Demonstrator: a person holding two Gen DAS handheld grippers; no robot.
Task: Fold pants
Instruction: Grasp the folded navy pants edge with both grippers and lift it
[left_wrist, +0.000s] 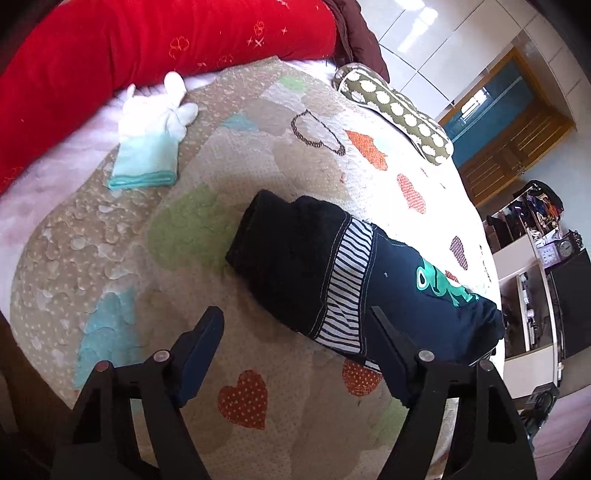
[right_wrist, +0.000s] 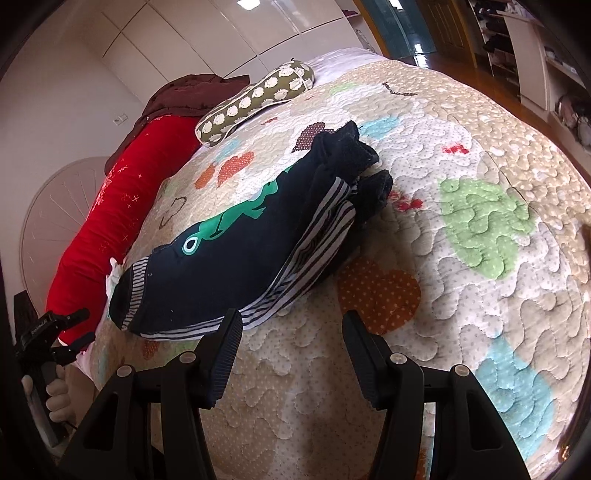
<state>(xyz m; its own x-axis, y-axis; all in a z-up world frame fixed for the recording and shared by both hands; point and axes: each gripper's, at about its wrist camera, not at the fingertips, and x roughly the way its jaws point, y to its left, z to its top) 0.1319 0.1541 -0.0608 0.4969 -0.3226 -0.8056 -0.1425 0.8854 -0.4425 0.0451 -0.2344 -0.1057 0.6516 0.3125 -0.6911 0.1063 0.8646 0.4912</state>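
Note:
Dark navy child's pants (left_wrist: 332, 266) with striped side panels and a green frog print lie folded in a compact bundle on the quilted bed cover (left_wrist: 184, 258). My left gripper (left_wrist: 295, 325) is open and empty, just short of the bundle's near edge. In the right wrist view the pants (right_wrist: 236, 236) lie ahead and to the left. My right gripper (right_wrist: 291, 328) is open and empty, above the quilt close to the striped edge. The left gripper (right_wrist: 77, 328) and the hand holding it show at the far left of that view.
A folded mint and white cloth (left_wrist: 151, 147) lies on the quilt beyond the pants. A long red bolster (left_wrist: 147, 48) runs along the bed's far side, and a dotted olive pillow (left_wrist: 399, 110) lies near it. Shelves and cabinets (left_wrist: 532, 266) stand past the bed's edge.

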